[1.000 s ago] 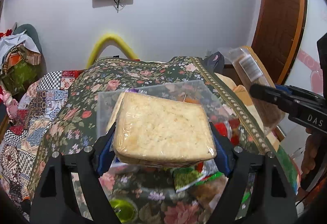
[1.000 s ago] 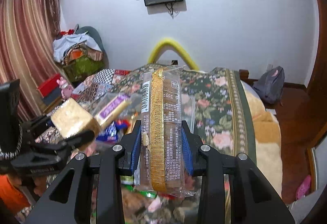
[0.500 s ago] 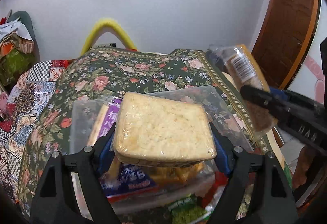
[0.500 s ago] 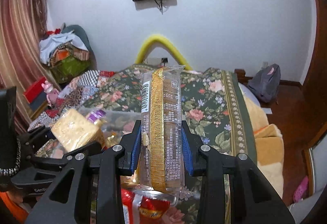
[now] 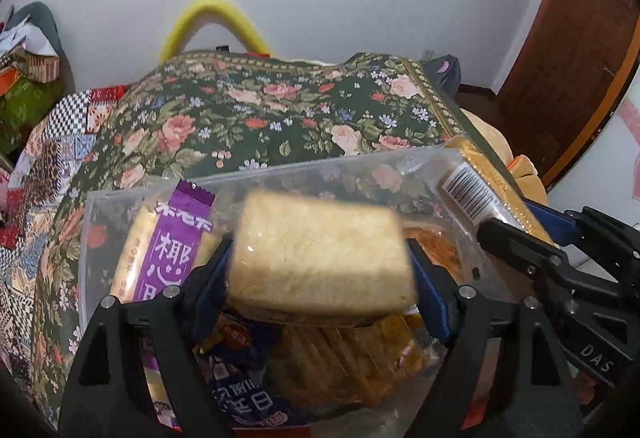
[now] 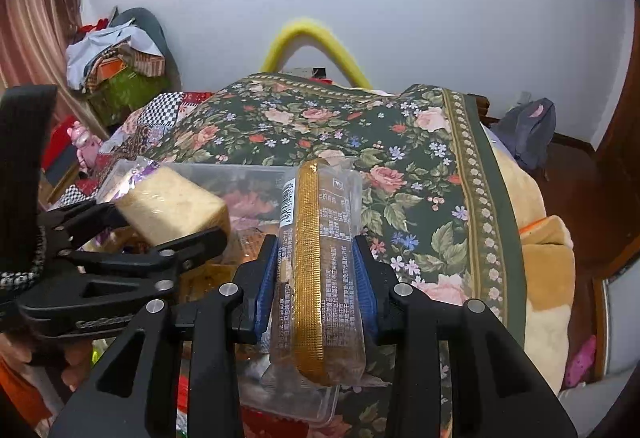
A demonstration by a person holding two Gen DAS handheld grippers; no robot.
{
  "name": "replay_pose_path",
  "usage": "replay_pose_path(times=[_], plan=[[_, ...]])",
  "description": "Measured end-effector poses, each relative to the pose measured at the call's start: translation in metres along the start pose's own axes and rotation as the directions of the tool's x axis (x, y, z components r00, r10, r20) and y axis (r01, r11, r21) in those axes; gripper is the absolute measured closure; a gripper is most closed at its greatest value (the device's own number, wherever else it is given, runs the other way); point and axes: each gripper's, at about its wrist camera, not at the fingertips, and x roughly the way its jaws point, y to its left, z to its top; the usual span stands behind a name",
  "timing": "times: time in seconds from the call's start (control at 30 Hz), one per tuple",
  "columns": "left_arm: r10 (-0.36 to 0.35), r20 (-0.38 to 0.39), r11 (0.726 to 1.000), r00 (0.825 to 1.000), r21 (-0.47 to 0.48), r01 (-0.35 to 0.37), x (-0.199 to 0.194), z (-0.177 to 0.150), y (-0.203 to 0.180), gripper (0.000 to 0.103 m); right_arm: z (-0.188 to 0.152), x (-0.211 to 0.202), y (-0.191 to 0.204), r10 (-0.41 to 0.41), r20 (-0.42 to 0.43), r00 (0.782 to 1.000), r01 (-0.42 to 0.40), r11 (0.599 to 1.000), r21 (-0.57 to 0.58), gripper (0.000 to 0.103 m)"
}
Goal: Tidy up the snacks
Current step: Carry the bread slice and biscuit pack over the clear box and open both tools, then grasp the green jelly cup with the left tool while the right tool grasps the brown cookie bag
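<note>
My left gripper (image 5: pixel 320 270) is shut on a square pale cracker pack (image 5: pixel 320 258), held over a clear plastic bin (image 5: pixel 360 174) of snacks. The bin holds a purple-labelled packet (image 5: pixel 172 250), a blue packet (image 5: pixel 240 398) and orange-brown biscuit packs (image 5: pixel 352 362). My right gripper (image 6: pixel 316 270) is shut on a long gold-striped snack pack (image 6: pixel 320 270), upright, at the bin's right side. That pack (image 5: pixel 476 182) and right gripper (image 5: pixel 516 234) show at the right in the left wrist view. The left gripper (image 6: pixel 168 222) with the cracker pack (image 6: pixel 172 202) shows at the left in the right wrist view.
The bin sits on a bed with a dark green floral cover (image 5: pixel 280 110). A yellow foam arch (image 6: pixel 316 46) stands at the far end. A patchwork quilt (image 5: pixel 48 158) and piled clothes (image 6: pixel 116 62) lie left; a grey backpack (image 6: pixel 528 130) and wooden door (image 5: pixel 580 38) right.
Both grippers have moved forward and down over the clear bin with their packs still held. The bin's contents now fill the lower part of the left wrist view.
</note>
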Motion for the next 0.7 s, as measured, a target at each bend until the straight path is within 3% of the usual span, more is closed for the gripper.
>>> replay_pose_path(times=[0.43, 0.7], plan=[[-0.049, 0.133, 0.998, 0.990, 0.054, 0.042, -0.085, -0.005, -0.005, 0.021, 0.008, -0.056, 0.012, 0.016, 0.106, 0.994, -0.013, 1.000, -0.025, 0.066], [-0.019, 0.203, 0.995, 0.979, 0.102, -0.002, -0.148, -0.033, 0.002, 0.021, -0.010, -0.091, 0.023, 0.059, 0.139, 0.989, -0.056, 0.998, -0.029, 0.052]])
